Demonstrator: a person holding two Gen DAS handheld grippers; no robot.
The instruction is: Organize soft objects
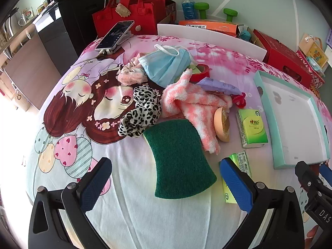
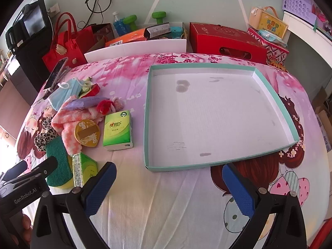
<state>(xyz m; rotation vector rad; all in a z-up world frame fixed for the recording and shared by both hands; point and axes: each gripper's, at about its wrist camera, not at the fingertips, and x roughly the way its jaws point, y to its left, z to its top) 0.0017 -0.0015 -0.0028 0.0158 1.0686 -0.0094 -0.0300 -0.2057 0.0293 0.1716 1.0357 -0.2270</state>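
Observation:
A pile of soft things lies on the cartoon-print cloth: a green scouring sponge (image 1: 178, 157), a pink-and-white fluffy cloth (image 1: 193, 105), a leopard-print scrunchie (image 1: 143, 112), a blue face mask (image 1: 166, 66) and a pink scrunchie (image 1: 130, 73). My left gripper (image 1: 166, 178) stands open just in front of the sponge, nothing between its fingers. A teal-rimmed white tray (image 2: 147, 112) lies empty on the right. My right gripper (image 2: 169, 186) hangs open before the tray's near edge, holding nothing.
Green tissue packs (image 2: 118, 130), a round gold tin (image 2: 87, 132), a purple packet (image 1: 220, 86) and red tape (image 1: 202, 72) mix with the pile. A phone (image 1: 115, 34) on a stand, red bag (image 1: 126, 18), red box (image 2: 226, 39) and white board (image 2: 134, 47) line the back.

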